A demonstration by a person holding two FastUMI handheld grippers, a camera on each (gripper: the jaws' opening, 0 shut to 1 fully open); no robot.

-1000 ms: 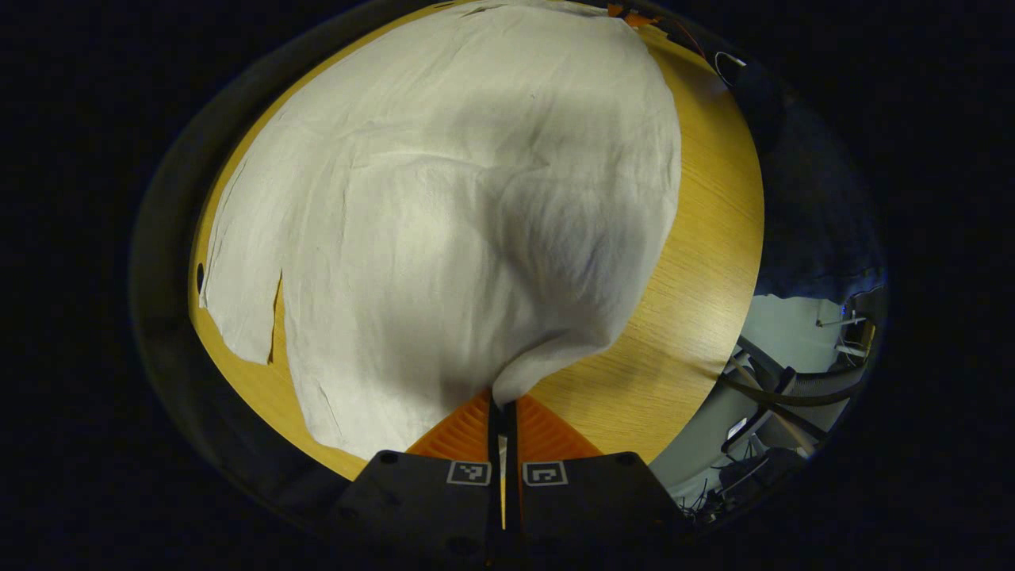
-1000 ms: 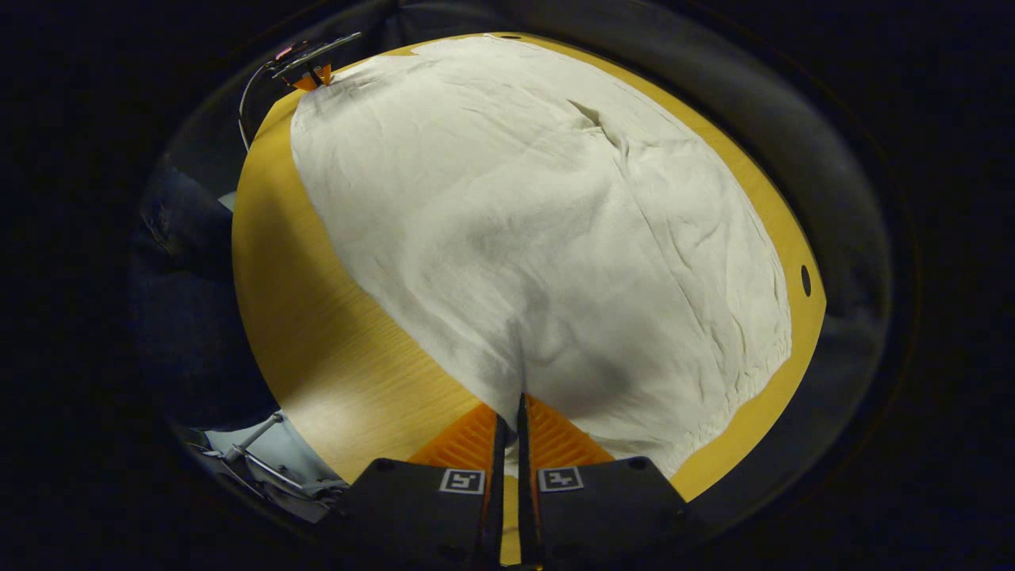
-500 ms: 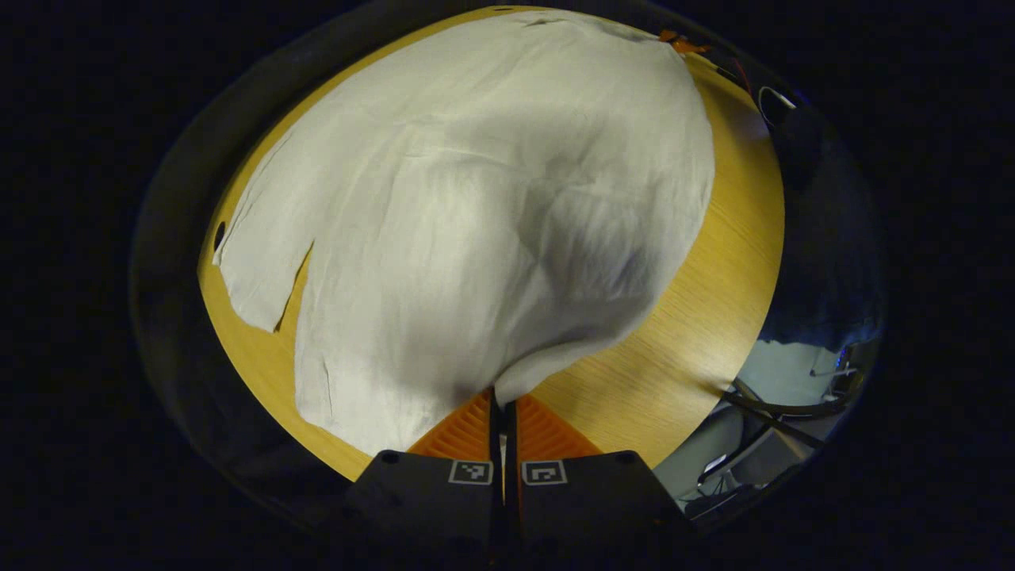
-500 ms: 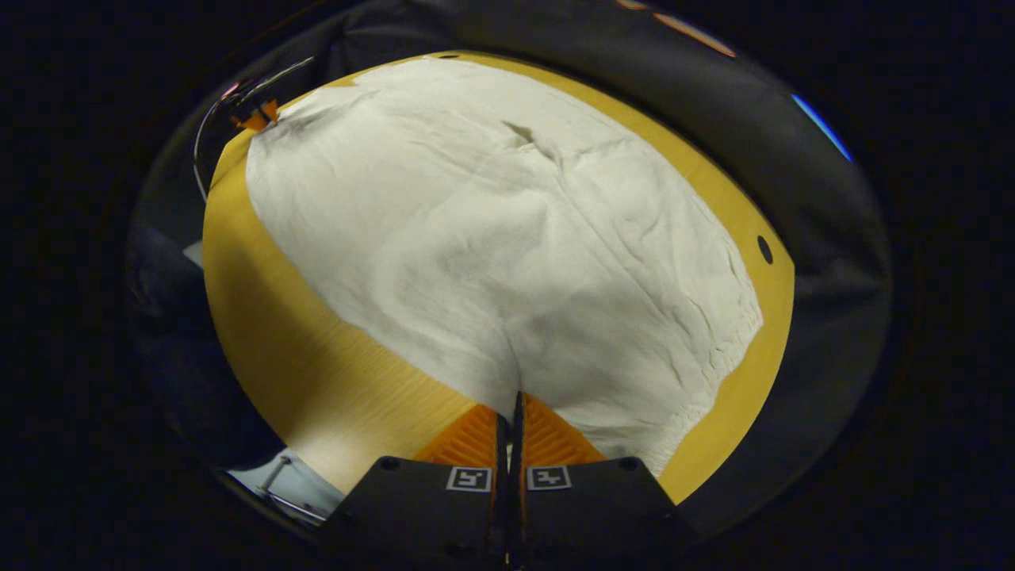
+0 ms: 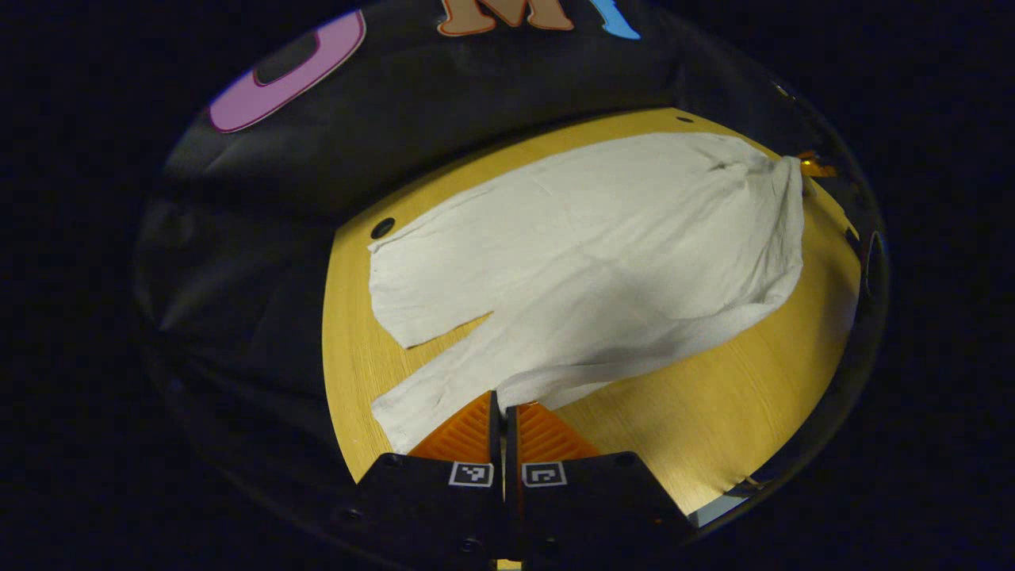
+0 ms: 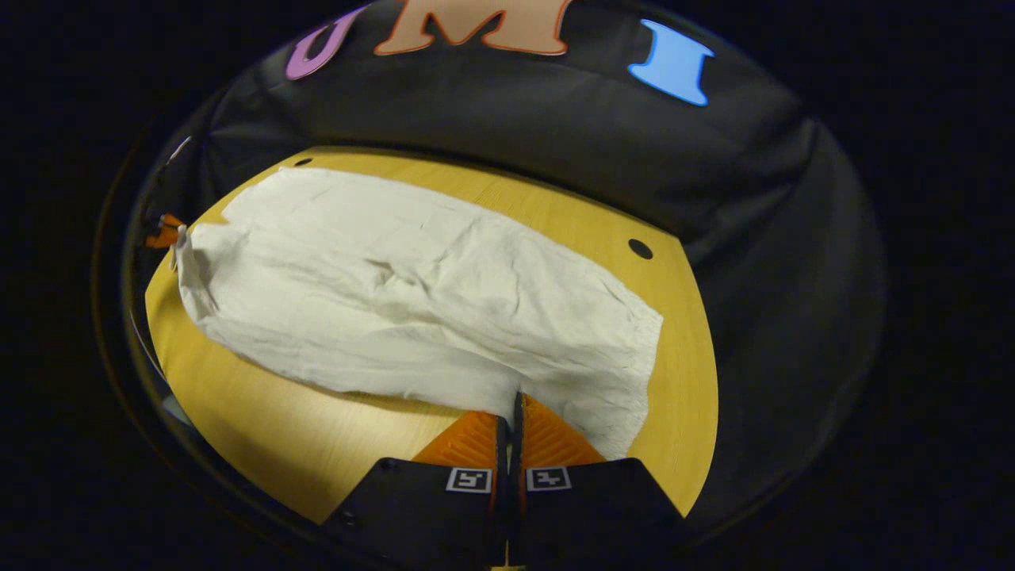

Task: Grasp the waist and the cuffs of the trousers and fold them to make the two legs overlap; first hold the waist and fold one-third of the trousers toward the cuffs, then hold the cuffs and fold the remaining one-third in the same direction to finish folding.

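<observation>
We see the cream trousers (image 5: 587, 254) spread across the wooden table (image 5: 714, 412), their near edge lifted at 2 spots. In the left gripper view, our left gripper (image 5: 498, 408) is closed on the cloth at the near leg, close to the cuffs (image 5: 388, 285), and the 2 legs split apart toward the left. Far right in that view, our right gripper (image 5: 813, 165) holds the waist end. In the right gripper view, that gripper (image 6: 514, 404) is clamped on the fabric near the gathered waist (image 6: 646, 357), and the left gripper (image 6: 162, 231) shows far left, at the cuff end. The trousers (image 6: 412, 293) sag between both grips, resting on the table (image 6: 270, 428).
</observation>
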